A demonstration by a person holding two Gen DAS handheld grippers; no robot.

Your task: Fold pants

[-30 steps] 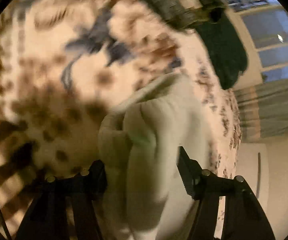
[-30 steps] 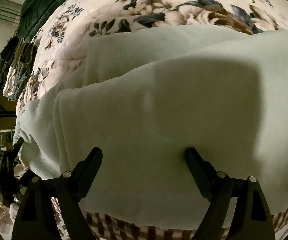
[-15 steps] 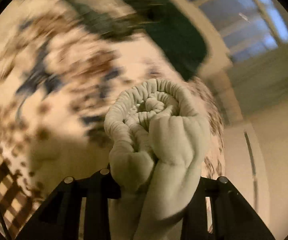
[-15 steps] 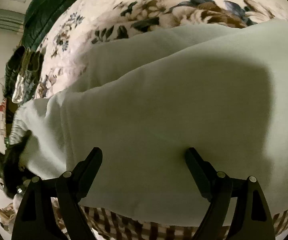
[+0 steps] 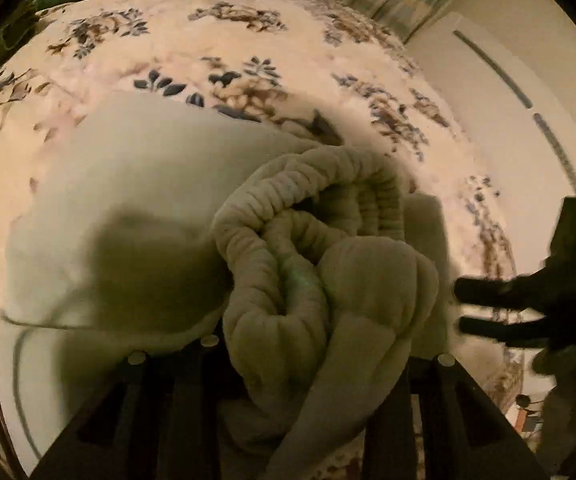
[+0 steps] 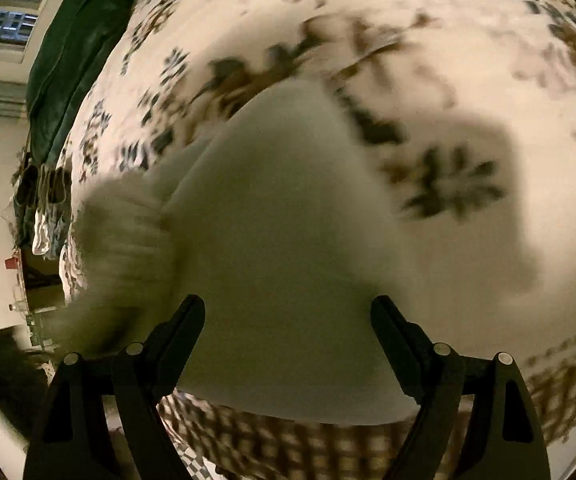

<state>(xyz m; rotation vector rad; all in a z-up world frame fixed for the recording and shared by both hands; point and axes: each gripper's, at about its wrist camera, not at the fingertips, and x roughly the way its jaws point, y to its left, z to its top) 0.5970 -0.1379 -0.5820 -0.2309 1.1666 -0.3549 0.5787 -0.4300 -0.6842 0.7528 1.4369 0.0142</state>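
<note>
Two grippers worked the pants on the bed: my left gripper clamped the soft, bunched waistband; right gripper fingers apart, fabric between them.

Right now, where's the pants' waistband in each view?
Left wrist: the waistband bunches at centre, clamped in the left claw.
Right wrist: it shows blurred at left, beside the spread pant fabric; the right claw is open.
Shared landmark: the flowered bedspread under the pants.
</note>
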